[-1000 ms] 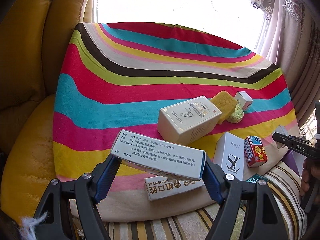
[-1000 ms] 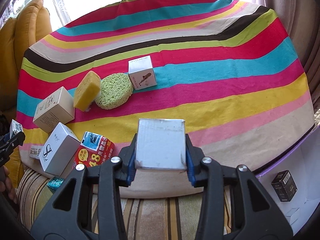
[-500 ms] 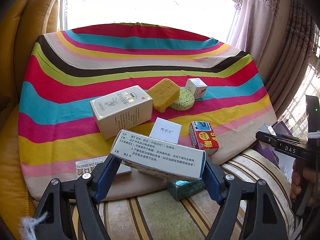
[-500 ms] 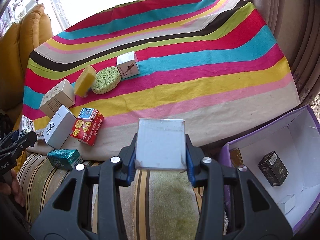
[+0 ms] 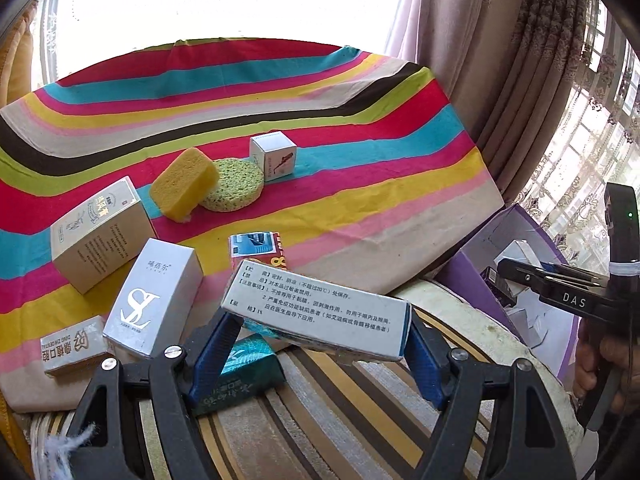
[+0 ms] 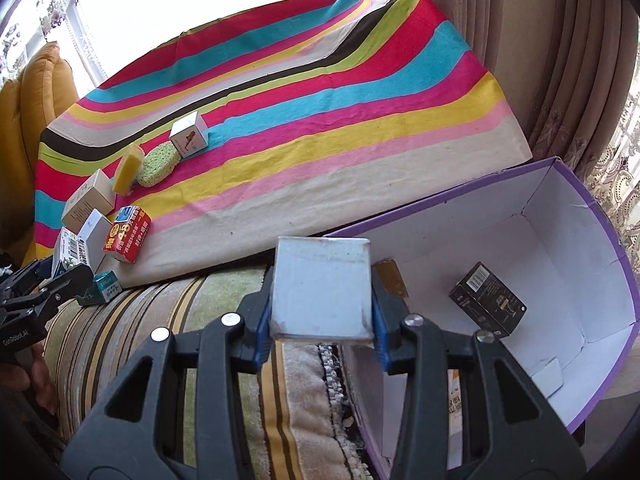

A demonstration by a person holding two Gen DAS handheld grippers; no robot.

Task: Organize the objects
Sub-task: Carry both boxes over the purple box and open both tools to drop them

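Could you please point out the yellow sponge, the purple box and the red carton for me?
yellow sponge (image 5: pixel 185 184), left wrist view, on its broad top face.
purple box (image 6: pixel 560 240), right wrist view, on its white inner wall.
red carton (image 6: pixel 129 236), right wrist view, on its printed front.

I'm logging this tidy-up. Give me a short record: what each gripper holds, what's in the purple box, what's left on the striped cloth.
left gripper: shut on a long white carton
right gripper: shut on a small white box
purple box: open; holds a black box and other small items
striped cloth: two sponges, white cube box, red box, more cartons near its front edge
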